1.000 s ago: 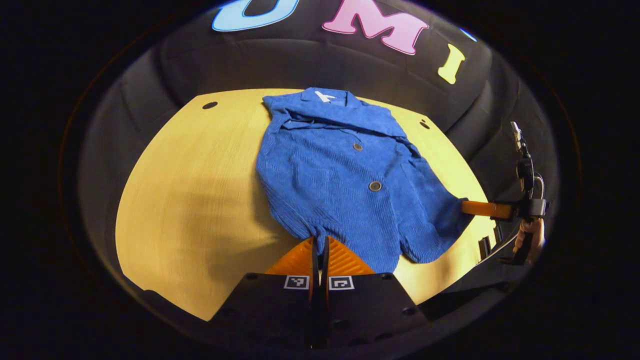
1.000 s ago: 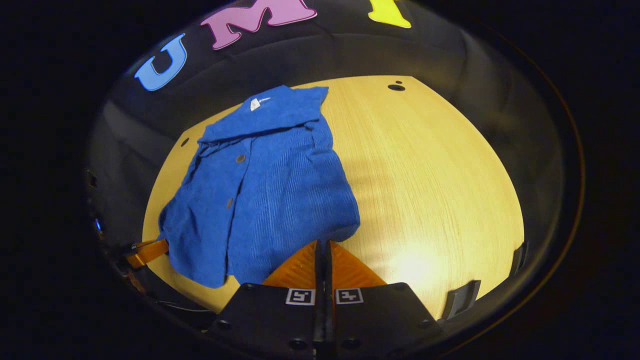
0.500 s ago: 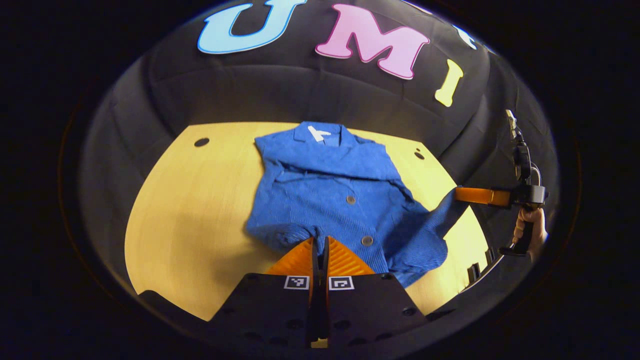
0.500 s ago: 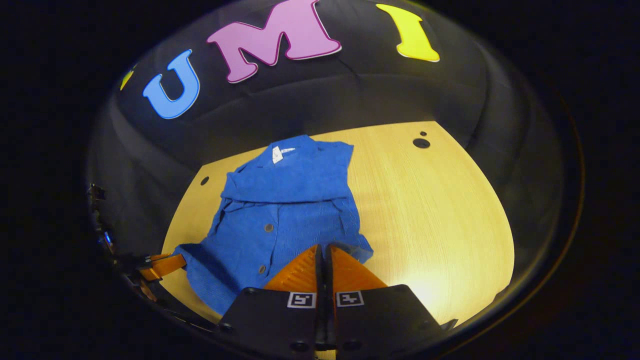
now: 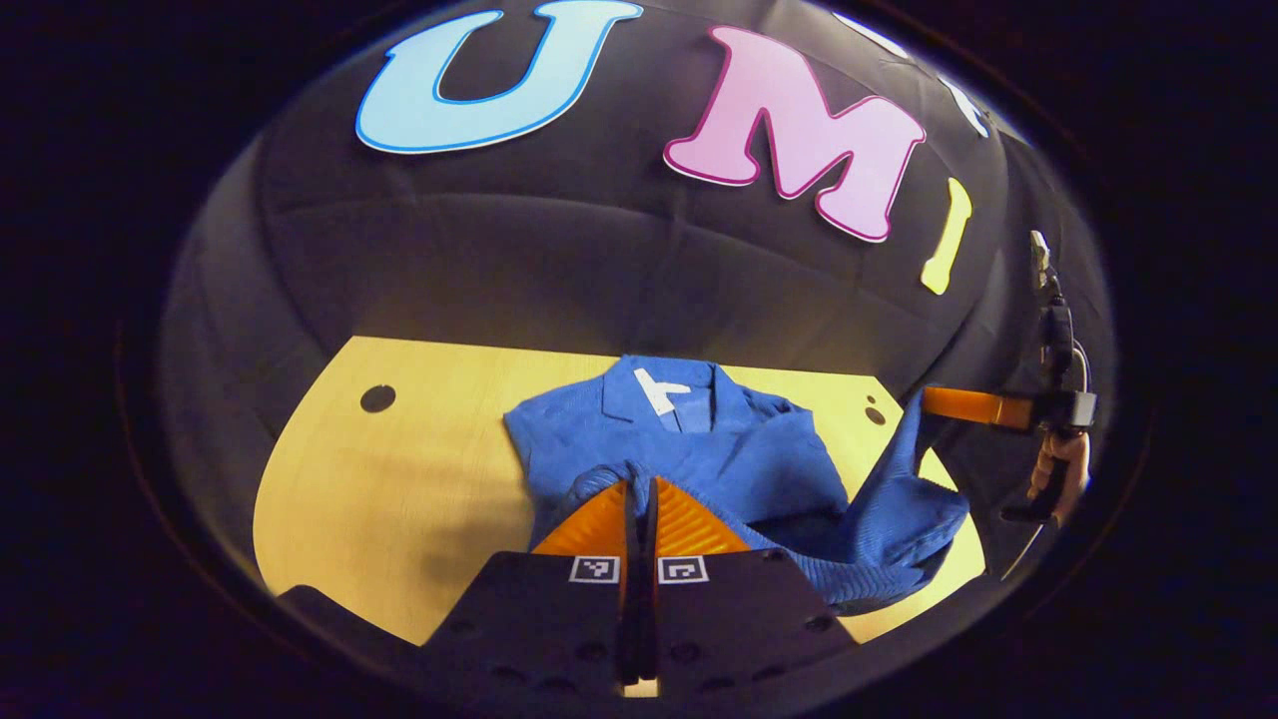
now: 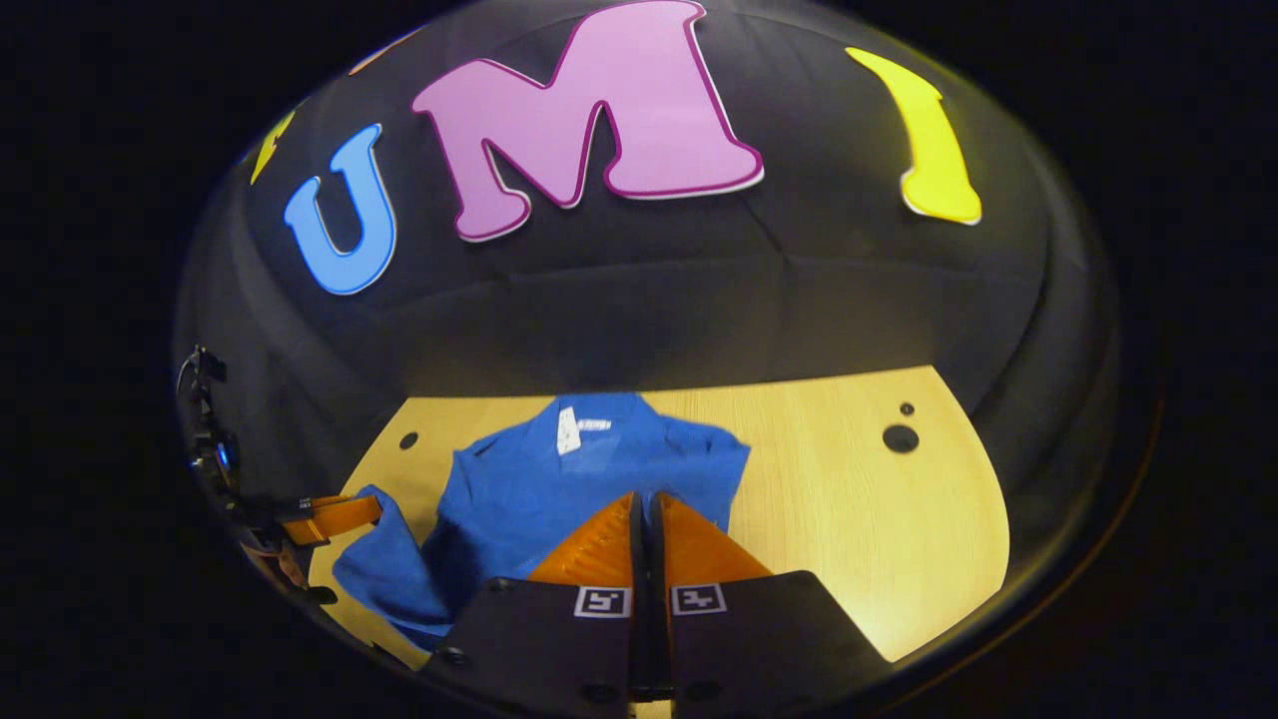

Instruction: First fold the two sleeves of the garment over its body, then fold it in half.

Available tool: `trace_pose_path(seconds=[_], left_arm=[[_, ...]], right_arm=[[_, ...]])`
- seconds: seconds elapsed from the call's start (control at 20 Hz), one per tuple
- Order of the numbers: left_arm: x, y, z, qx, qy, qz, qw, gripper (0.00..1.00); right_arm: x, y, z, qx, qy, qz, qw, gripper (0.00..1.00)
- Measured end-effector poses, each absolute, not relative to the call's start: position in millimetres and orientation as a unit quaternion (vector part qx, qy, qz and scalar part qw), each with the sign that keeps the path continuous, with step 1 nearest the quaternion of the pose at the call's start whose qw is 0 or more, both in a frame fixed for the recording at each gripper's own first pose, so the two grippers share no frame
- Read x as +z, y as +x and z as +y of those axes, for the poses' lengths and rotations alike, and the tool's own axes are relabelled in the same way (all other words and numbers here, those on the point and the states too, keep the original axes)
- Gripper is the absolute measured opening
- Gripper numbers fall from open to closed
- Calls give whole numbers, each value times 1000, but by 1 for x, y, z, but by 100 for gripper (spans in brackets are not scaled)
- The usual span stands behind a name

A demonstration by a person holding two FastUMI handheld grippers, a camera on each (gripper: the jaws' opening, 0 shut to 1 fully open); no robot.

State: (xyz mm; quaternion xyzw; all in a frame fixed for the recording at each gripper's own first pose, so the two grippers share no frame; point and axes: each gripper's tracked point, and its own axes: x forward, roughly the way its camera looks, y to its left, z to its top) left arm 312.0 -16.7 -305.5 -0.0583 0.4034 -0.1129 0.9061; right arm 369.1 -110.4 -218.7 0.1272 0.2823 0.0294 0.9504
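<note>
Blue garment [image 5: 759, 469] hem lifted | left claw [image 5: 639, 489], right claw [image 6: 644, 504] both pinching it

Garment [image 5: 699, 449] lies on the table [image 5: 399, 499] — collar [image 5: 664, 389] far, hem near.

A: Surface? 
B: Light wood-grain table [image 5: 399, 499], with dark round holes [image 5: 377, 398] near its far corners.
A: What lies on it? 
B: A blue garment [image 5: 719, 459], collar toward the far edge; its near hem is lifted off the wood.
</note>
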Motion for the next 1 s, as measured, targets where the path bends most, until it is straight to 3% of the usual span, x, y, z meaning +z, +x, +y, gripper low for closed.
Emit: trace_pose_path(seconds=[0.35,0.45,0.5,0.6,0.65,0.8,0.85,0.9,1.0], left_arm=[[-360,468,11,-84,6,277,957,0],[-395,485,15,-75,19,285,955,1],[-415,479,17,-74,24,306,949,15],[-435,461,20,-57,35,353,933,60],[-432,462,19,-43,34,351,935,83],[-399,452,10,-33,15,326,945,83],[-384,445,7,-34,11,313,949,83],[-368,433,2,-37,8,306,951,83],[-342,412,-7,-48,7,289,956,83]], right_arm=[[-295,481,-167,-86,169,217,958,0],[-318,503,-184,-117,166,202,958,9],[-328,509,-187,-126,167,201,957,36],[-344,507,-182,-120,180,220,951,89],[-349,502,-177,-113,181,235,948,97],[-344,474,-170,-93,131,262,952,98],[-337,463,-167,-92,116,258,955,92],[-328,454,-163,-87,105,252,958,99],[-314,432,-152,-83,95,241,962,98]])
